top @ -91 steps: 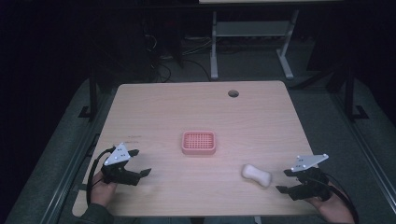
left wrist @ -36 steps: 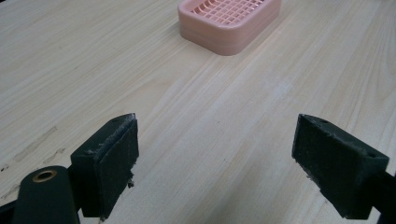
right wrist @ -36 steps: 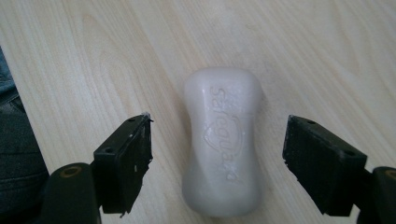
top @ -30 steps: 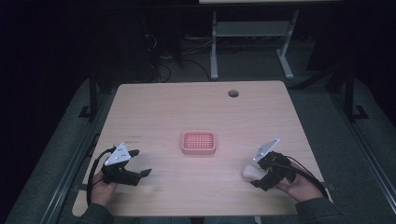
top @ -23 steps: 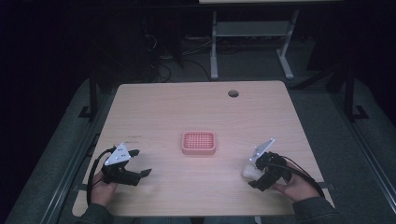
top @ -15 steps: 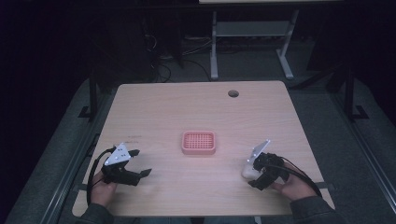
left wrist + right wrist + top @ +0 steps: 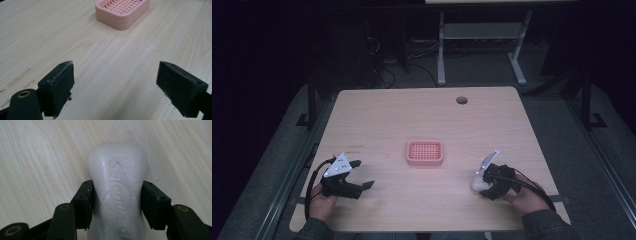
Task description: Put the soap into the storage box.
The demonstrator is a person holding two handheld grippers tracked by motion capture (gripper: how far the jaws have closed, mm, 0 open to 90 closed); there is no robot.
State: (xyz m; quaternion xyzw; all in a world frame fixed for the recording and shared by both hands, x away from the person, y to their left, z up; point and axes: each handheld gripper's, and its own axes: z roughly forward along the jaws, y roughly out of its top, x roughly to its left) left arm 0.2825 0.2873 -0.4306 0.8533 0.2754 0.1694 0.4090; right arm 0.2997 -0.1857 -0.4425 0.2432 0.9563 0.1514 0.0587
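White oval soap bar [image 7: 117, 192] with embossed lettering, lying on the light wooden table [image 7: 422, 120] near its right front edge, clamped between the jaws of the right tool [image 7: 484, 182]. Pink gridded plastic soap dish [image 7: 425, 152] at centre, well apart. Left tool [image 7: 359, 175] spread wide, empty, over bare wood.

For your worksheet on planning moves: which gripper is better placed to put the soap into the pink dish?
Right. The right gripper is shut on the soap, its jaws pressing both sides. The left gripper is open, holding nothing, short of the dish.
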